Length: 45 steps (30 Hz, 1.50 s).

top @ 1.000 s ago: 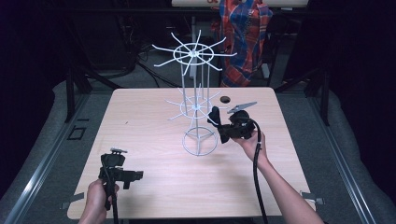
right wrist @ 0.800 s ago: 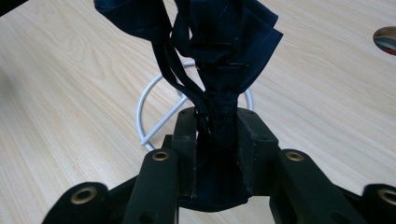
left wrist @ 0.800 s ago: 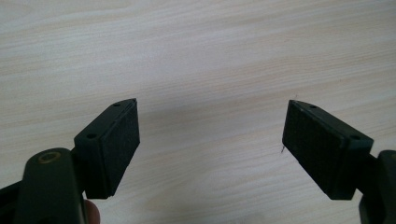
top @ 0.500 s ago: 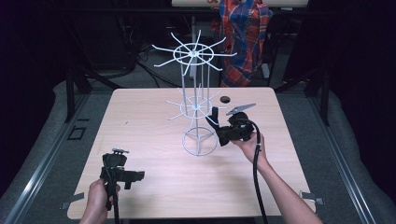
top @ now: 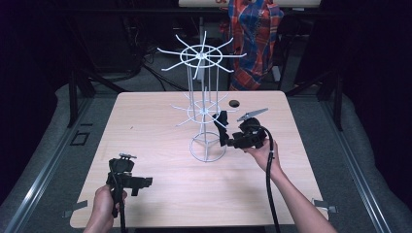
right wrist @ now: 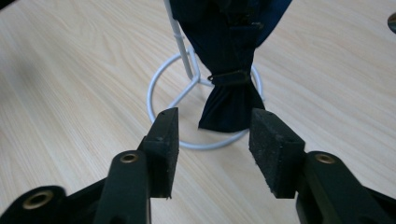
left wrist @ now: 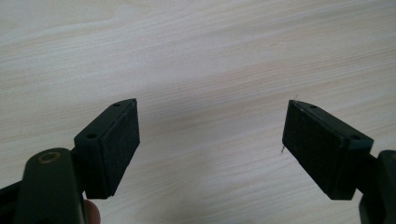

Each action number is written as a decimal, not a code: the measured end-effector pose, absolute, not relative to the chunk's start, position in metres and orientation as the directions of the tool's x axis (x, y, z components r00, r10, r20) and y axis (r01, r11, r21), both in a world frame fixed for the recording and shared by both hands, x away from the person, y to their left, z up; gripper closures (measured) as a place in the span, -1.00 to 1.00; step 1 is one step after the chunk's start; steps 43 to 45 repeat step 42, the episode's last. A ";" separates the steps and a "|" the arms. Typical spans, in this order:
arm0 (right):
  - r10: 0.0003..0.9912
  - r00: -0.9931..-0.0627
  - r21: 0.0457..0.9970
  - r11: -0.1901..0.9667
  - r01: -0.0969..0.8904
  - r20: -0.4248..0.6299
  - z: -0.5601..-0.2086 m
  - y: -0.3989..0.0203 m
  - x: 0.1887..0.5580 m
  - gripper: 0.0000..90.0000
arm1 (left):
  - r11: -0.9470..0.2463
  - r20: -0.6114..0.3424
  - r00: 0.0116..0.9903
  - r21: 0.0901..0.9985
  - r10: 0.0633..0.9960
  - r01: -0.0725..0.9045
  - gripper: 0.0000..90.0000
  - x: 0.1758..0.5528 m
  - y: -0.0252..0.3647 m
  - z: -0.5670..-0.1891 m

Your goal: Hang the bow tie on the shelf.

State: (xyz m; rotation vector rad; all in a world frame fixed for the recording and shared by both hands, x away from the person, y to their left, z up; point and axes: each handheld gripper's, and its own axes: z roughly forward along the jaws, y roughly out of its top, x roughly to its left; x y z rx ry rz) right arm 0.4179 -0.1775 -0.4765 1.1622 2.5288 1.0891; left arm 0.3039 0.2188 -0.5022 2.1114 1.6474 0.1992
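Jaws of the right gripper (right wrist: 212, 140) have just been opening and now stand partly apart, with nothing between the pads; the dark blue cloth item (right wrist: 229, 60) hangs just beyond their tips, clear of both. A second ago these jaws were near closed at the same spot, so this reads as a release: the cloth item now appears to hang from the white wire rack (top: 203, 104) by its own hold, gathered by a thin band low down, its tail falling inside the rack's base ring (right wrist: 161, 86). How it is attached higher up cannot be seen.

From the high view, the rack stands at the table (top: 160, 121) centre. The right gripper (top: 222, 130) sits at its 4 o'clock, just beside the lower tier of hooks, with the cloth item (top: 223, 119) at its tips. A small round dark spot (top: 234, 103) lies at the rack's 2 o'clock. The left gripper (top: 124, 167) is held well apart at 7 o'clock, near the table's front edge; its jaws (left wrist: 210, 144) are wide and empty, facing bare wood.

Assessment: the hanging step looks complete, provided the cloth stays put. Withdrawal should be straight back, to avoid snagging cloth or hooks.
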 end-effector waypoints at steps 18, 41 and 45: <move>0.730 -0.679 0.609 0.505 0.611 0.077 -0.455 -0.202 0.395 -0.49 | -0.187 -0.158 0.279 0.434 0.947 0.881 -0.57 0.305 0.216 -0.502; 0.782 -0.623 0.341 0.583 0.738 0.014 -0.513 -0.234 0.385 -0.80 | -0.226 -0.147 0.318 0.438 0.937 0.870 -0.58 0.309 0.206 -0.501; 0.777 -0.630 0.327 0.595 0.735 0.003 -0.512 -0.237 0.386 -0.80 | -0.226 -0.149 0.318 0.437 0.936 0.871 -0.58 0.310 0.206 -0.501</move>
